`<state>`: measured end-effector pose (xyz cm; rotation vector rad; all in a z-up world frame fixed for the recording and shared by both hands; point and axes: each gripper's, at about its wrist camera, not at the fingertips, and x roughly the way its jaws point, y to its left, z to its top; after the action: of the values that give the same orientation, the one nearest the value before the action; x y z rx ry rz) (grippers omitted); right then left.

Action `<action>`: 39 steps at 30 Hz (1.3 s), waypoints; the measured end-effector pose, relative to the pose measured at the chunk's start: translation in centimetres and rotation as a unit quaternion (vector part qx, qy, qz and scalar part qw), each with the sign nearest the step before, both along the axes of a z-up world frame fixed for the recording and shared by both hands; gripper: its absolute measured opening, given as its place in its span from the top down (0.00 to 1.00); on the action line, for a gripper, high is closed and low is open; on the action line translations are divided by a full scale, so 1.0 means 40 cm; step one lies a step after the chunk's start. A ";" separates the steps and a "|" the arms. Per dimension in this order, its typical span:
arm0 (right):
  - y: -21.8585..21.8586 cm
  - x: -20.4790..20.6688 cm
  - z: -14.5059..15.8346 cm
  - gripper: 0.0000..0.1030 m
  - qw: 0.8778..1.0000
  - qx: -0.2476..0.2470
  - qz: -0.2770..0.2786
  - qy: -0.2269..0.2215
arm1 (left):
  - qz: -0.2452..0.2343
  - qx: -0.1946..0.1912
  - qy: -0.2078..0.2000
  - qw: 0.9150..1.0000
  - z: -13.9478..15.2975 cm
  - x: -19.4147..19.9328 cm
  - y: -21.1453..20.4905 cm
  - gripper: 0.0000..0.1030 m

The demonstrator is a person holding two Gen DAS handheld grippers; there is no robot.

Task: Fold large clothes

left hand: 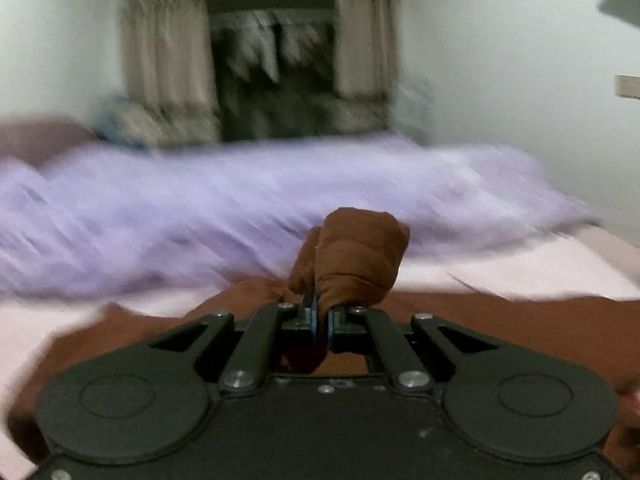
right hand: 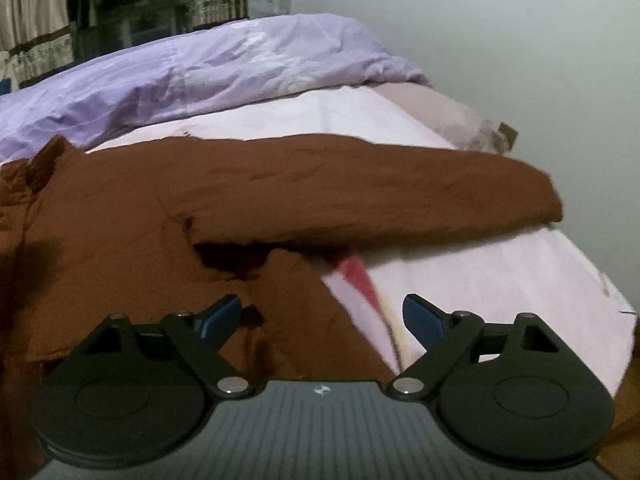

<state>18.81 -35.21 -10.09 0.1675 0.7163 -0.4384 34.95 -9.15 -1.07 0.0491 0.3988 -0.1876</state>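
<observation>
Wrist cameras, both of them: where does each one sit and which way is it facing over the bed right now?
Left wrist: sits behind the left gripper, facing across the bed toward the curtains; its shut gripper pinches a bunched fold of the brown garment. Heavy blur.
Right wrist: sits behind the right gripper, angled down over the garment's outstretched sleeve on the pale sheet; the gripper is open and empty.
Shared: brown garment, purple duvet, pale sheet, curtains.
</observation>
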 end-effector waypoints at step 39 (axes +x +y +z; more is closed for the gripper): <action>-0.098 -0.043 -0.067 0.00 0.998 0.055 -0.029 0.020 | 0.062 0.042 0.157 0.985 -0.258 0.088 0.212 0.00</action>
<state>17.07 -39.12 -12.78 0.2836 0.7762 -0.4587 38.47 -0.67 -11.37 0.0784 0.7216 -0.0549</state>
